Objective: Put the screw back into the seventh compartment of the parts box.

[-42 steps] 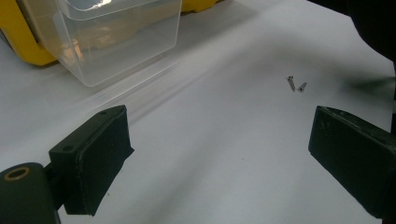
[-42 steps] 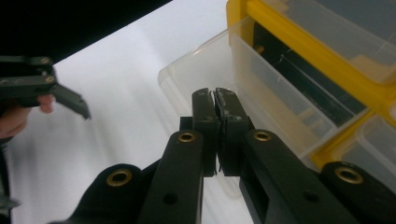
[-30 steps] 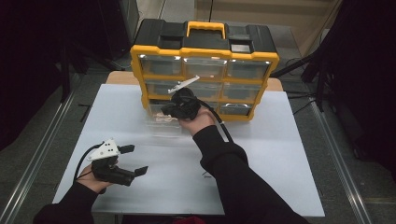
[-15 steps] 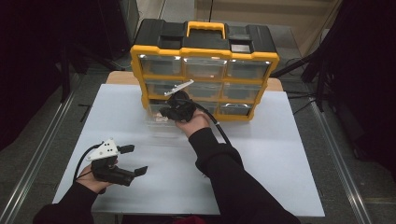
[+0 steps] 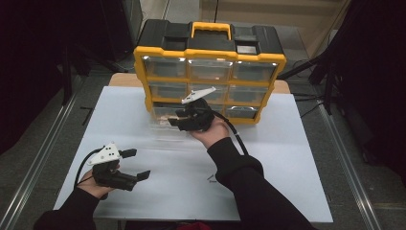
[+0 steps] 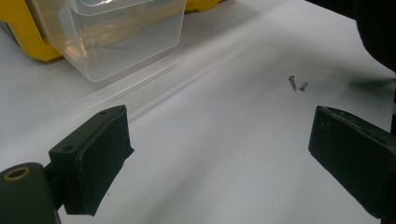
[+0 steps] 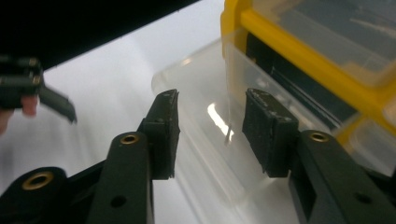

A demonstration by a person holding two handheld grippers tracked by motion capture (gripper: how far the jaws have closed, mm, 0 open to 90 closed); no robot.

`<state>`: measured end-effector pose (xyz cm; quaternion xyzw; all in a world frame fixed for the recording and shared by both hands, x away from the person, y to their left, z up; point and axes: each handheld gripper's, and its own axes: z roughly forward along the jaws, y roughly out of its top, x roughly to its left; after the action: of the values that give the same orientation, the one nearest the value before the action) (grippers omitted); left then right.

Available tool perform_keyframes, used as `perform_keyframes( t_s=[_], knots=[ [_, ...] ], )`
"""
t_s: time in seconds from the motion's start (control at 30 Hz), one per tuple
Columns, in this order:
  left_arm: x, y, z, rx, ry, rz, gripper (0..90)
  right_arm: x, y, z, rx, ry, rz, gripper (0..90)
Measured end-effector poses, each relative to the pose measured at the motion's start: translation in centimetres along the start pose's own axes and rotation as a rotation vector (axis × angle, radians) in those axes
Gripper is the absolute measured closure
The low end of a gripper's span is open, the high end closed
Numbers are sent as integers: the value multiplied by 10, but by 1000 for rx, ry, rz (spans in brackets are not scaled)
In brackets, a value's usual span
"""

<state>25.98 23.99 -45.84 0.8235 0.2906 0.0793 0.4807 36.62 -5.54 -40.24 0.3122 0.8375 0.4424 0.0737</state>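
At the foot of the yellow-and-black plastic drawer organiser (image 5: 209, 72), a clear plastic drawer (image 5: 165, 125) stands pulled partly out of the bottom-left slot onto the white desk (image 5: 268, 167). Just in front of the organiser, the right claw (image 7: 211, 128) hovers over the drawer's rim, jaws apart on either side of the wall, gripping nothing. Closing squarely on that thin wall and drawing straight back from the organiser would likely keep the drawer from twisting. Well away from the organiser, the left claw (image 5: 135, 164) hangs wide apart, empty.
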Motion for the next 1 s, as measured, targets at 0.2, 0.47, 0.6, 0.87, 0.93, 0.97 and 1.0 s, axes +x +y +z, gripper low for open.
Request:
perform_keyframes(
  t_s=[0.2, 0.47, 0.6, 0.87, 0.93, 0.97, 1.0],
  knots=[
    [0, 0, 1, -3, 0, -5, 55, 4, -23, -15, -19, 44, 7, 453],
    [2, -2, 1, 4, 10, -15, 55, 7, -53, -26, -39, 101, 36, 258],
    [0, -1, 2, 8, 5, -6, 55, 5, -61, -31, -60, 114, 33, 240],
    [0, -1, 2, 6, 4, -4, 55, -1, -76, -41, -64, 150, 34, 239],
    [0, -1, 1, 7, 3, -5, 55, -1, -79, -43, -60, 149, 31, 240],
    [1, -1, 1, 7, 4, -1, 55, -1, -80, -44, -58, 143, 27, 240],
    [1, -1, 0, 6, 4, -1, 55, -1, -82, -45, -60, 142, 29, 240]
  ],
)
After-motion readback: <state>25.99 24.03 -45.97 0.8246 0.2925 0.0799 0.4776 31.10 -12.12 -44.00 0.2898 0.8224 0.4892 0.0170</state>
